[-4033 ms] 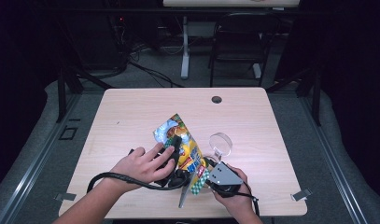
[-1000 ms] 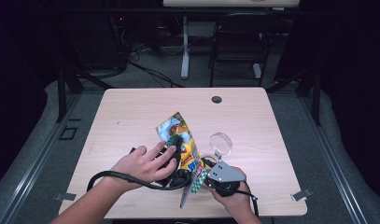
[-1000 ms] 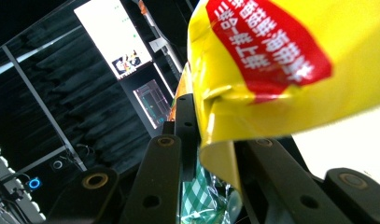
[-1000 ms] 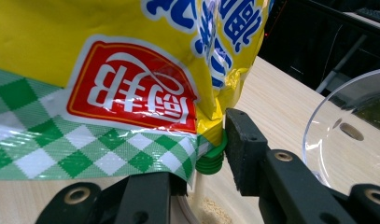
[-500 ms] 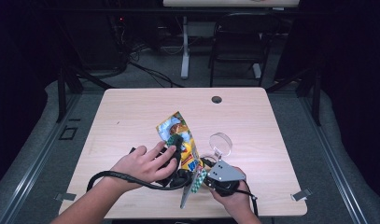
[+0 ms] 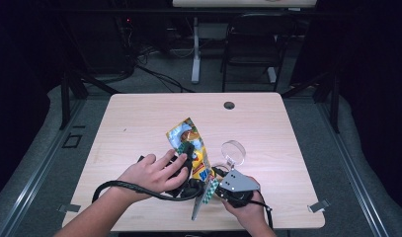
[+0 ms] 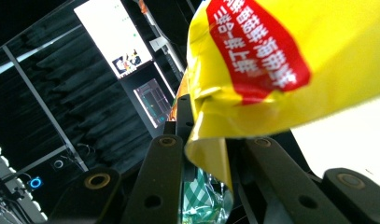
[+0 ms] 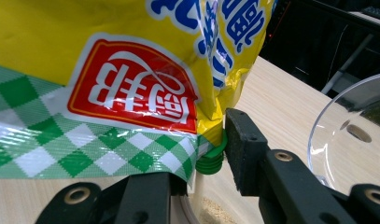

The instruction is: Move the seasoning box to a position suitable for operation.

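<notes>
A yellow snack pouch (image 6: 191,136) with a red label and a green check band stands tilted over the table's front middle. My left gripper (image 6: 189,154), under a hand, is shut on the pouch's edge; in the left gripper view the yellow foil (image 7: 295,60) runs down between the jaws of the left gripper (image 7: 215,140). My right gripper (image 6: 212,185), with its grey plate, meets the pouch's lower end from the right. In the right gripper view the right gripper (image 8: 204,163) pinches the pouch's green cap (image 8: 210,158); the foil (image 8: 131,70) hides its left jaw.
A clear round dish (image 6: 233,152) sits just right of the pouch, and its rim (image 8: 318,140) lies close beside my right jaw. A black cable (image 6: 134,187) loops across the wooden table (image 6: 139,118) near its front edge. A small dark hole (image 6: 229,105) marks the back.
</notes>
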{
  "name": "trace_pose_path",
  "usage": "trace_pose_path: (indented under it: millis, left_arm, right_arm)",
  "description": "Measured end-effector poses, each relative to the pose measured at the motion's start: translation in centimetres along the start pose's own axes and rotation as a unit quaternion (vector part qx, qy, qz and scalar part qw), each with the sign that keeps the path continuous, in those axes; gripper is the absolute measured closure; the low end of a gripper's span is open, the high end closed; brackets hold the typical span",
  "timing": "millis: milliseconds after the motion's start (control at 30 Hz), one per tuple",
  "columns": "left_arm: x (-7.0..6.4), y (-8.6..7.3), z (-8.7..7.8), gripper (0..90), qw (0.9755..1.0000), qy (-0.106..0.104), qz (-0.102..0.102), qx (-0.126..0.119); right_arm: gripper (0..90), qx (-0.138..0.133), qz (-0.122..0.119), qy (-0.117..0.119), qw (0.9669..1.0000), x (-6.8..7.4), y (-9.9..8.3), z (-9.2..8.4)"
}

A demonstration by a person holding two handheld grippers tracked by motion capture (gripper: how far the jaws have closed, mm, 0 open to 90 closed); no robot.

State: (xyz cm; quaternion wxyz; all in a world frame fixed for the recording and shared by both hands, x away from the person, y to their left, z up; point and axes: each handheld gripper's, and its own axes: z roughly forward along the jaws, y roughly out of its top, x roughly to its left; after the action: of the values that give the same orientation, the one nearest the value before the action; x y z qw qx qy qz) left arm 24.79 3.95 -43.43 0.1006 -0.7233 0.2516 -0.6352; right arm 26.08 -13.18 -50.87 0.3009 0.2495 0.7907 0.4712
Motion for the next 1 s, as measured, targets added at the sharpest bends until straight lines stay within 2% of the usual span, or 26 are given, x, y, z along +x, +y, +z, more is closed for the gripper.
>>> trace_pose_path:
  millis: [100, 133, 367, 600, 1000]
  left_arm:
    - [0.03, 0.04, -0.01, 83.0, 1.0000, -0.001, 0.002, 0.000]
    - [0.11, 0.07, -0.04, 83.1, 0.9999, 0.004, 0.011, 0.003]
    - [0.23, 0.20, -0.08, 84.2, 1.0000, 0.002, 0.002, -0.001]
    - [0.36, 0.26, -0.15, 85.0, 0.9999, 0.000, 0.010, 0.004]
    - [0.65, 0.45, -0.11, 85.4, 1.0000, 0.000, 0.006, 0.000]
  right_arm:
    - [71.1, 0.000, 0.000, 0.001, 1.0000, 0.01, 0.00, 0.01]
    - [71.2, 0.000, 0.000, 0.002, 1.0000, 0.01, -0.01, 0.03]
    - [71.2, -0.001, -0.001, 0.002, 1.0000, 0.08, 0.00, 0.03]
    - [71.2, -0.001, 0.000, 0.002, 1.0000, 0.06, 0.00, 0.00]
    - [71.1, -0.003, 0.001, -0.001, 1.0000, -0.05, -0.04, -0.19]
